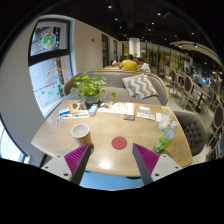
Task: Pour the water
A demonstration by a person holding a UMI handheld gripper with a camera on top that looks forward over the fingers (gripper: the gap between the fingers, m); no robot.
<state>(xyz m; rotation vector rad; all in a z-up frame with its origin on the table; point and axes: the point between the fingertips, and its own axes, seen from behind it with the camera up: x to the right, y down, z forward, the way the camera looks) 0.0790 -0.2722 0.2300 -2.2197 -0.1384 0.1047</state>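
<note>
Cataloguing: items for a water pour, as seen from the tool's own camera.
Bottle (166,131): clear plastic, green label, standing upright near the right edge of the worktop, beyond and to the right of the right finger.
Bottle handling: judged light and thin-walled; likely to dent under a hard squeeze and slippery if wet. Best taken at mid-body, around the label, with the axis kept upright until over the cup. Whether a cap is on cannot be told.
Cup (80,131): white, open-topped, on the left half of the worktop just ahead of the left finger; the likely receiver. Well apart from the bottle.
Coaster (119,143): red disc, flat, between cup and bottle.
Tool (111,162): spread wide, holding nothing; both pink pads visible, nothing between them but bare worktop.
Worktop (110,125): pale wood, rectangular.
Plant (90,90): leafy, potted, at the far left of the worktop.
Papers (146,114): lying flat at the far right.
Person (128,64): seated in yellow, well beyond the worktop.
</note>
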